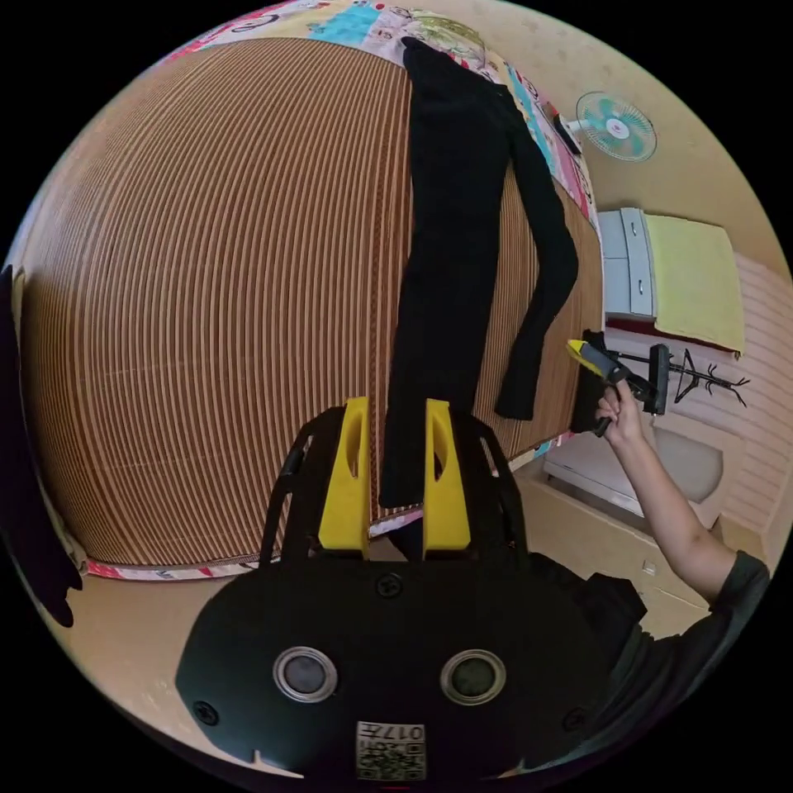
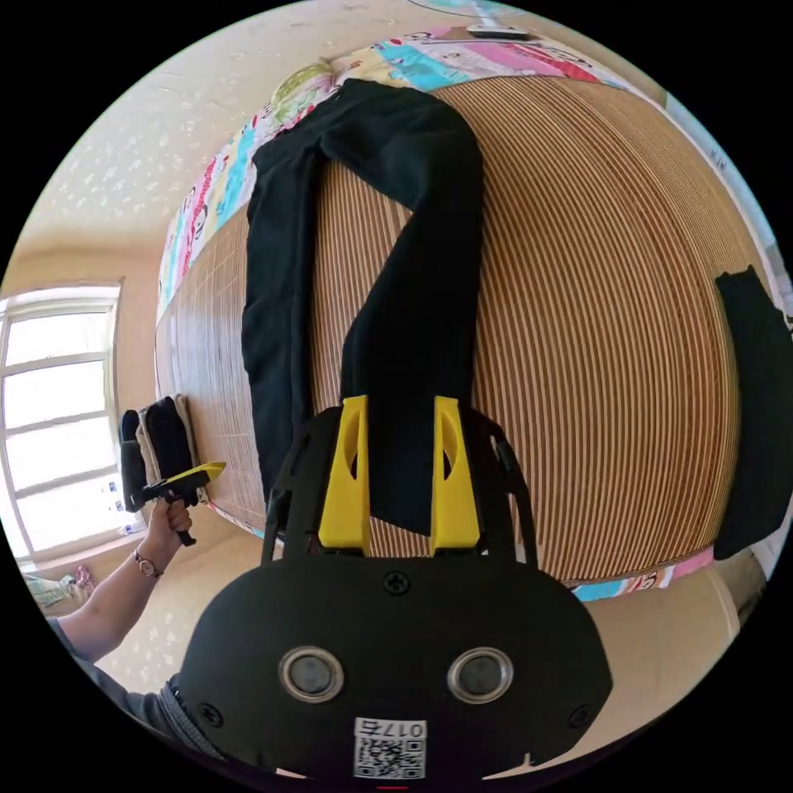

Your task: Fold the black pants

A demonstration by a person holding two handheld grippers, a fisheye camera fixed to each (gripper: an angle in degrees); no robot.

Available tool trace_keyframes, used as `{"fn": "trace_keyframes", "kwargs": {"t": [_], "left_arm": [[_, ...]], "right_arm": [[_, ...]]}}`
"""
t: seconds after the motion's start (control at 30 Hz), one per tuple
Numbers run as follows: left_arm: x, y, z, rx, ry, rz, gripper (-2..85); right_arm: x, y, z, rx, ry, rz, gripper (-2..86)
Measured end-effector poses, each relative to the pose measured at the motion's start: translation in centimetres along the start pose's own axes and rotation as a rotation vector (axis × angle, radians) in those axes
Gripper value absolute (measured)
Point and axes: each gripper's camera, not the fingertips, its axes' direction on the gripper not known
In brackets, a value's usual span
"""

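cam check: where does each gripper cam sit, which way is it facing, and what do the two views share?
Left gripper view: rides the left gripper, faces along the bamboo mat, one leg of the black pants between its jaws; the person's hand with the other gripper shows at right.
Right gripper view: rides the right gripper, faces up the other leg toward the window side.
Shared: pants, mat, patterned sheet.

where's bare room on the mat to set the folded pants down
Wide bare bamboo mat between the black pants and the dark garment. Only a narrow strip between the legs; the edge by the cloth pile is crowded.
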Motion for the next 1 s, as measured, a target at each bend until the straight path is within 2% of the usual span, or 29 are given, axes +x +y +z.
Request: {"fn": "trace_keyframes", "kwargs": {"t": [0.1, 0.17, 0.23, 0.3, 0.33, 0.37, 0.47, 0.5, 0.53, 0.57, 0.63, 0.7, 0.77, 0.87, 0.9, 1.0], "left_arm": [[-0.9, 3.0, 4.8, -0.063, -0.018, -0.025, 10.3], [-1.7, 4.3, 6.2, -0.068, -0.015, -0.07, 9.9], [-2.6, 5.7, 7.0, -0.071, -0.016, -0.108, 8.3], [-3.1, 6.7, 7.2, -0.089, -0.041, -0.111, 6.6], [-3.6, 7.3, 7.5, -0.114, -0.049, -0.114, 6.0], [-3.9, 7.6, 7.5, -0.125, -0.038, -0.118, 5.9], [-5.3, 9.5, 7.1, -0.146, -0.014, -0.118, 5.6], [-5.4, 10.2, 6.8, -0.146, -0.034, -0.098, 5.6], [-5.5, 11.0, 6.6, -0.153, -0.054, -0.081, 5.5], [-5.5, 11.4, 6.6, -0.16, -0.063, -0.073, 5.4], [-5.3, 12.9, 6.3, -0.168, -0.112, -0.033, 5.1], [-5.3, 13.9, 6.0, -0.17, -0.136, -0.016, 5.0], [-5.4, 14.8, 5.8, -0.174, -0.162, -0.006, 4.8], [-5.5, 16.3, 5.6, -0.179, -0.206, 0.014, 4.6], [-5.7, 16.8, 5.5, -0.185, -0.213, 0.005, 4.6], [-6.5, 17.8, 5.0, -0.212, -0.211, -0.054, 5.2]], "right_arm": [[0.6, 1.6, 4.1, -0.113, -0.061, -0.024, 11.5], [-1.5, 2.3, 6.6, -0.192, 0.108, -0.089, 9.0], [-3.1, 2.6, 6.8, -0.164, 0.251, -0.154, 5.2], [-4.1, 2.4, 6.9, -0.267, 0.229, -0.281, 2.9], [-4.3, 2.3, 6.7, -0.398, 0.204, -0.34, 2.4], [-4.6, 3.0, 5.8, -0.448, 0.291, -0.412, 2.1], [-4.0, 7.7, 3.6, -0.307, 0.622, -0.584, 1.7], [-3.5, 8.6, 3.5, -0.298, 0.632, -0.596, 1.7], [-2.0, 9.8, 3.7, -0.343, 0.6, -0.598, 1.5], [0.1, 10.5, 4.5, -0.482, 0.527, -0.556, 1.5], [3.1, 10.9, 4.3, -0.562, 0.419, -0.445, 2.0], [5.1, 10.9, 0.8, -0.396, 0.27, -0.338, 3.2], [9.1, 9.9, -3.6, -0.194, 0.067, -0.111, 7.2], [13.9, 8.1, -5.0, -0.108, -0.119, 0.065, 10.8], [14.6, 7.8, -4.9, -0.104, -0.124, 0.082, 11.0], [16.2, 6.7, -2.7, -0.19, -0.173, 0.113, 9.7]]}}
